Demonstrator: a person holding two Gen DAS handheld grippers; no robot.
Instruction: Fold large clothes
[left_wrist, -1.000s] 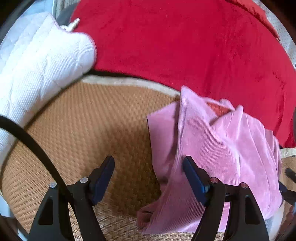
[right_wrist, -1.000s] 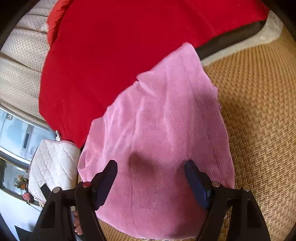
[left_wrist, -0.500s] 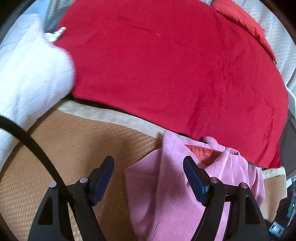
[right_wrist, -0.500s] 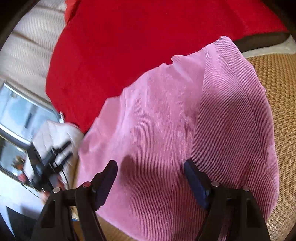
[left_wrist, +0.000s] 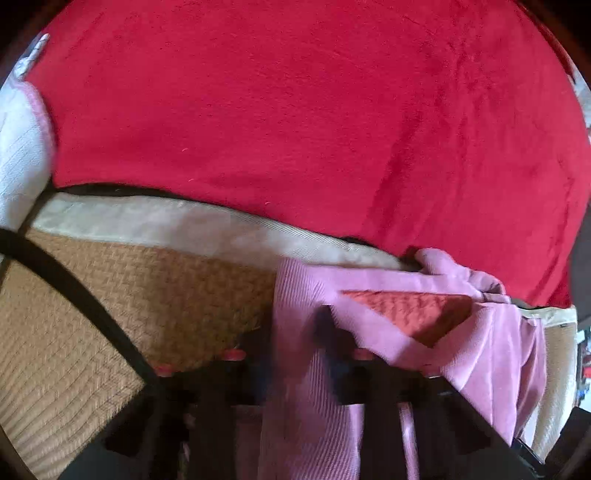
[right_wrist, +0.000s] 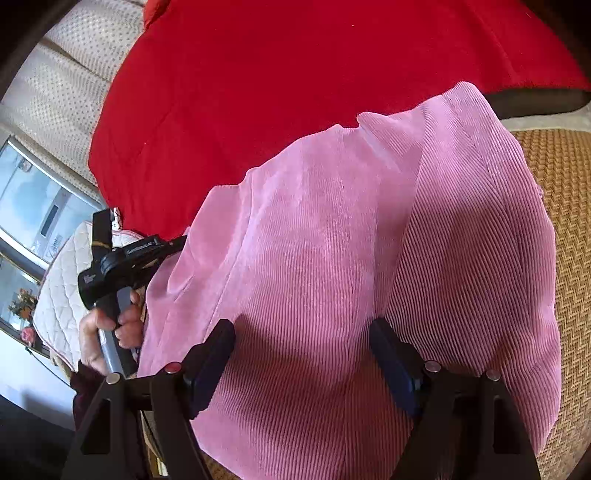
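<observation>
A pink ribbed garment (right_wrist: 351, 258) lies bunched on a woven straw mat (right_wrist: 565, 258). In the left wrist view the garment (left_wrist: 314, 387) shows its neck opening with a red lining (left_wrist: 406, 310). My left gripper (left_wrist: 291, 358) is blurred, its fingers close together on a fold of the pink cloth near the collar. My right gripper (right_wrist: 303, 354) is open, fingers spread over the garment's body, holding nothing. The left gripper and the hand holding it show in the right wrist view (right_wrist: 110, 273) at the garment's left edge.
A large red blanket (left_wrist: 295, 110) covers the cushion behind the mat (left_wrist: 110, 295). A white quilted cushion (right_wrist: 62, 295) lies at the left. A beige cushion edge (left_wrist: 166, 225) runs between mat and blanket. A black strap (left_wrist: 74, 295) crosses the left view.
My left gripper has moved forward to the collar and closed on the pink cloth. My right gripper stays open and has come closer over the garment.
</observation>
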